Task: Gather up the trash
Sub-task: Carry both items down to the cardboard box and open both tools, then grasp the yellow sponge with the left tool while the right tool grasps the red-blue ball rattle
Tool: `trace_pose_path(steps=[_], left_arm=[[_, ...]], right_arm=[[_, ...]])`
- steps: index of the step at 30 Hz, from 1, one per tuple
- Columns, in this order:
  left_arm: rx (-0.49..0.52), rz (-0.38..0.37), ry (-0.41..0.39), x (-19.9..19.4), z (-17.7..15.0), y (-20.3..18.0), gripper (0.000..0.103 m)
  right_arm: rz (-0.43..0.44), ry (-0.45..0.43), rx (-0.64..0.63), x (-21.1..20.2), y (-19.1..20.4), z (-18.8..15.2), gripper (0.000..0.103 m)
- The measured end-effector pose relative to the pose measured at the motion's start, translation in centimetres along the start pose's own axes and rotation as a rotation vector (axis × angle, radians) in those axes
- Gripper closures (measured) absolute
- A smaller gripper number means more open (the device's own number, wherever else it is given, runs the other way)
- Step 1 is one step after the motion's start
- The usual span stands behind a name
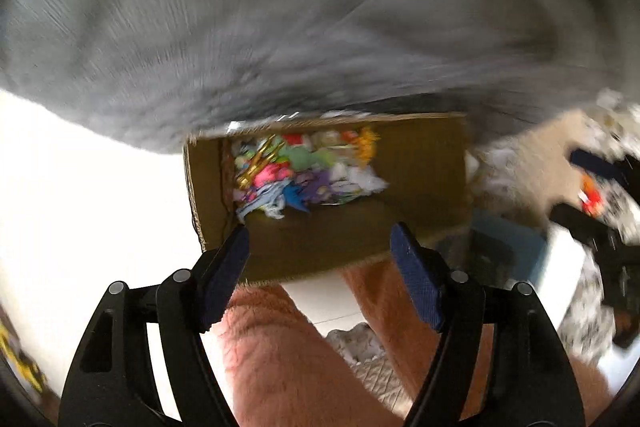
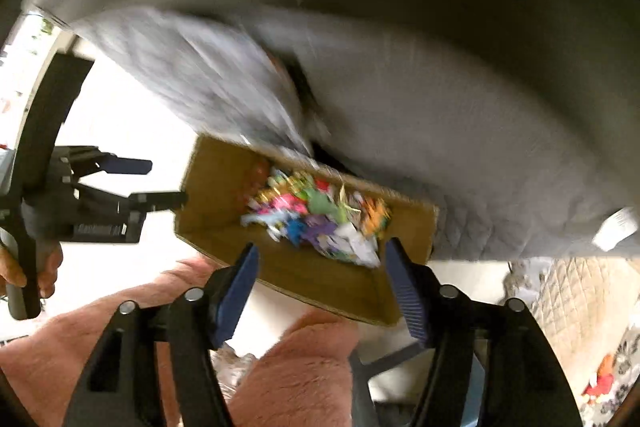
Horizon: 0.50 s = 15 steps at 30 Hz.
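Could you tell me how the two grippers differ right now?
The left gripper sits level beside the cardboard box, one fingertip at its left corner. The right gripper points down into the box from its near wall, touching nothing. Both stand open and empty, with blue pads.

A grey quilted cover point(image 1: 248, 39) drapes over a sofa point(image 2: 480, 75), filling the upper view. Knees in fuzzy pink trousers point(image 1: 280, 355) sit low, above a white floor point(image 1: 80, 195) and a quilted beige mat point(image 2: 580, 303).
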<state>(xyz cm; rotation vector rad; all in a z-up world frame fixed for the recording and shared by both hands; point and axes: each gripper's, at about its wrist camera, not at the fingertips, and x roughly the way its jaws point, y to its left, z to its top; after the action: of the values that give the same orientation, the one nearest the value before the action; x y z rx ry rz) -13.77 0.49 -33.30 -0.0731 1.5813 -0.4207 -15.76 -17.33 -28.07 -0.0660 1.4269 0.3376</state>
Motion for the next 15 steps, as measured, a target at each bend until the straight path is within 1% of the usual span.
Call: trace_pose_path(steps=[2,3,4,5,6,7,8,9,10,11,13,14,15], left_arm=[[0.060,-0.029,-0.056,-4.9,-0.7,-1.0,0.032],[0.098,-0.045,-0.100,-8.6,-1.1,-1.6,0.030],[0.120,-0.055,-0.136,-11.3,-1.2,-2.1,0.021],[0.140,-0.061,-0.182,-14.0,-1.2,-2.5,0.016],[0.161,-0.070,-0.248,-17.3,-0.7,-2.8,0.013],[0.172,-0.067,-0.305,-19.8,0.0,-2.9,0.012],[0.176,-0.042,-0.375,-22.4,1.4,-2.7,0.011],[0.173,-0.022,-0.412,-23.5,2.4,-2.5,0.011],[0.165,0.005,-0.458,-24.7,4.1,-2.1,0.011],[0.149,0.051,-0.511,-25.6,6.4,-1.4,0.011],[0.129,0.108,-0.568,-26.0,10.3,-0.3,0.011],[0.111,0.126,-0.592,-26.0,12.8,0.6,0.011],[0.095,0.126,-0.592,-25.5,15.9,1.6,0.011]], right_arm=[[0.038,-0.078,-0.017,-4.6,0.5,1.0,0.028],[0.062,-0.132,-0.017,-7.7,0.7,1.6,0.024],[0.077,-0.170,-0.014,-9.7,0.7,1.9,0.017],[0.092,-0.227,-0.008,-12.3,0.8,2.3,0.014],[0.100,-0.284,-0.002,-14.7,0.8,2.7,0.013],[0.101,-0.318,0.004,-16.1,0.8,3.1,0.011],[0.096,-0.355,0.014,-17.5,0.9,3.5,0.009],[0.087,-0.399,0.034,-19.0,1.0,3.9,0.009],[0.087,-0.425,0.054,-19.8,1.0,4.2,0.009],[0.093,-0.447,0.079,-20.3,1.1,4.5,0.009],[0.122,-0.479,0.165,-20.5,0.8,4.6,0.009],[0.138,-0.485,0.200,-20.6,0.7,4.7,0.009],[0.153,-0.487,0.245,-20.6,0.6,4.7,0.009]])
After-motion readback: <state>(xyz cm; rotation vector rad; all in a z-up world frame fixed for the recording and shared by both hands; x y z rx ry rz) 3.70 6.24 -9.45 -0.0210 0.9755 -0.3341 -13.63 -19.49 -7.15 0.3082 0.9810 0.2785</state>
